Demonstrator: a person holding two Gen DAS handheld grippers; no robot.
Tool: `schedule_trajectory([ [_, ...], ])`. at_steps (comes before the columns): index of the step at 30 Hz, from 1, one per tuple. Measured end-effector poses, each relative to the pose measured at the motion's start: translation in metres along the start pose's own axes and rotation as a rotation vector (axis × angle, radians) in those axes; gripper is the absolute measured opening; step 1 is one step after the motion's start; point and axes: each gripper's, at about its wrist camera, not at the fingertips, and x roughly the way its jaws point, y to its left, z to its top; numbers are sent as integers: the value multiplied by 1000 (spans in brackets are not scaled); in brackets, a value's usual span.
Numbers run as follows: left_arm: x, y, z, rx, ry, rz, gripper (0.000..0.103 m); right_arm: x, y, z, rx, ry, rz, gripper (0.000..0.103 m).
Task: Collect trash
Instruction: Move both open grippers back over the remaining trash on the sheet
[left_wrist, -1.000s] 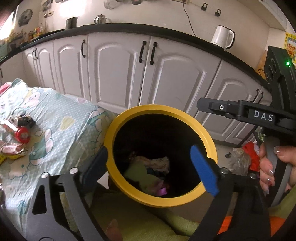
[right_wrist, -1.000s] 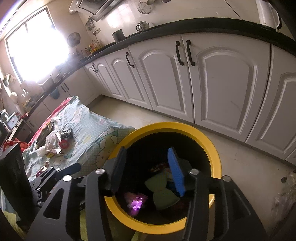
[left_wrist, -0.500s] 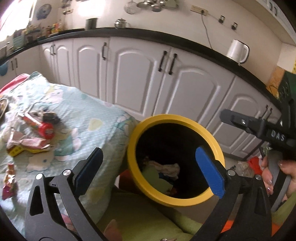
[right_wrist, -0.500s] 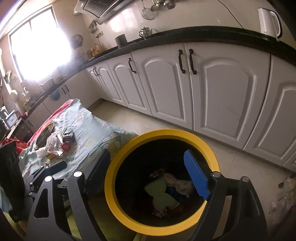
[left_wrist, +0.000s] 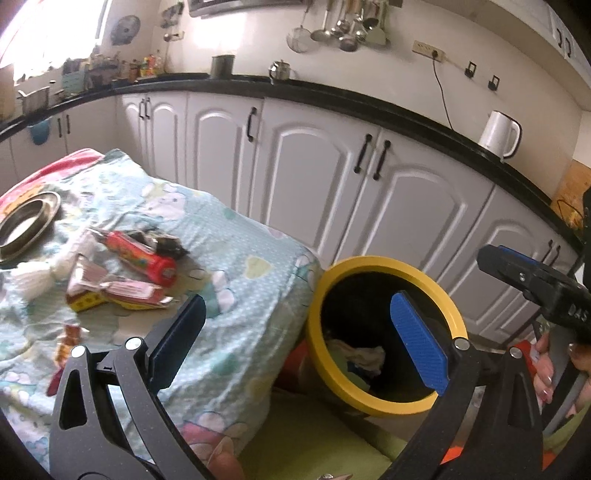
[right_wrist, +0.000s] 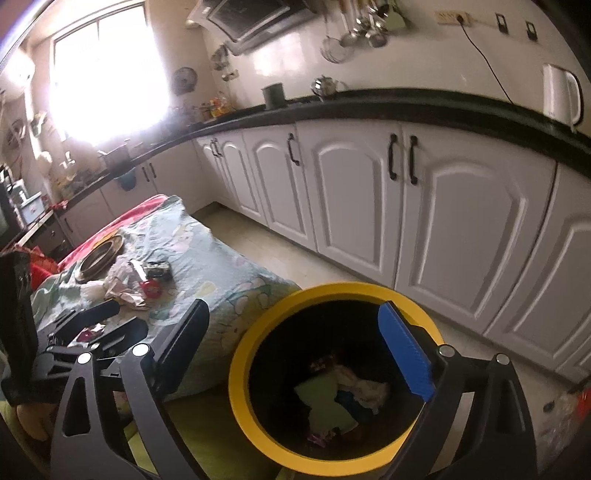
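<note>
Beside one yellow-rimmed bin (right_wrist: 236, 384): two empty claws; wrappers (left_wrist: 122, 291).

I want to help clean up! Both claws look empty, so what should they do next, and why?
Probably move the left claw, which is open and empty, over to the red tube on the cloth-covered table. Wrappers lie there too, while the yellow-rimmed bin already holds trash.

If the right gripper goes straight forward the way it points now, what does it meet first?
Most likely the bin: the right gripper, jaws opening with nothing between them, points down toward its far yellow rim. It may pass over the rim to the floor in front of the white cabinets; depth is unclear in this fisheye view.
</note>
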Motion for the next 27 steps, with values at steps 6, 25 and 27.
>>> schedule_trajectory([
  [6,-13,13,1,-17,-36,33,92,-5,17,1,-57,-36,10,93],
  [25,-42,58,3,-104,-101,112,92,-15,56,0,-145,-94,57,96],
  [27,-45,61,4,-112,-107,119,92,-14,60,0,-149,-93,63,96],
])
